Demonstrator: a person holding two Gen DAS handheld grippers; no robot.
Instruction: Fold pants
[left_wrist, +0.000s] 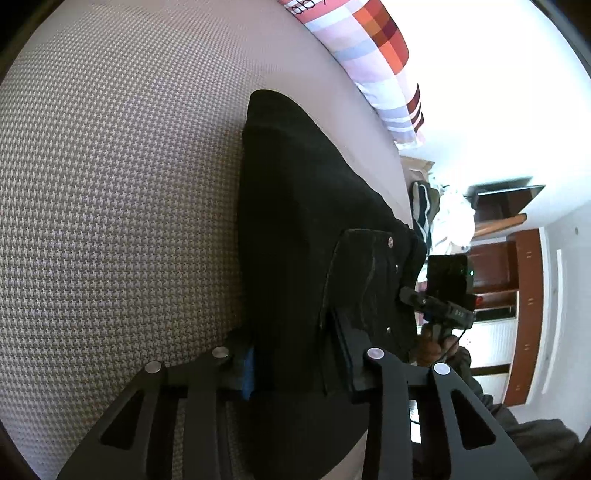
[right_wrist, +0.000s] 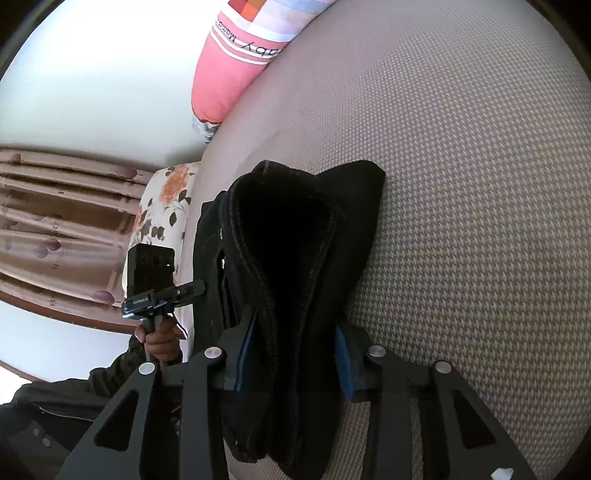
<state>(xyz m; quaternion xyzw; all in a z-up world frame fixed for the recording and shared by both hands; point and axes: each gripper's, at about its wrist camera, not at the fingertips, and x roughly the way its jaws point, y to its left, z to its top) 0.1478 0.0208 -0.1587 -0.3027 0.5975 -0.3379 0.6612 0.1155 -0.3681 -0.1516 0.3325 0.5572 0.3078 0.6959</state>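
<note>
Both claws, left gripper (left_wrist: 299, 363) and right gripper (right_wrist: 291, 354), clamped on bunched black pants (left_wrist: 306, 206) over the bed (left_wrist: 110, 184); folding looks midway

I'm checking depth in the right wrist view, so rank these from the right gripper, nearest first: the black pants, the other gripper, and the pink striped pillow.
1. Black pants: clamped between the right gripper fingers, centre.
2. Left gripper: to the left, at the pants' far edge.
3. Pink striped pillow: farthest, top of view at the bed's far end.
</note>
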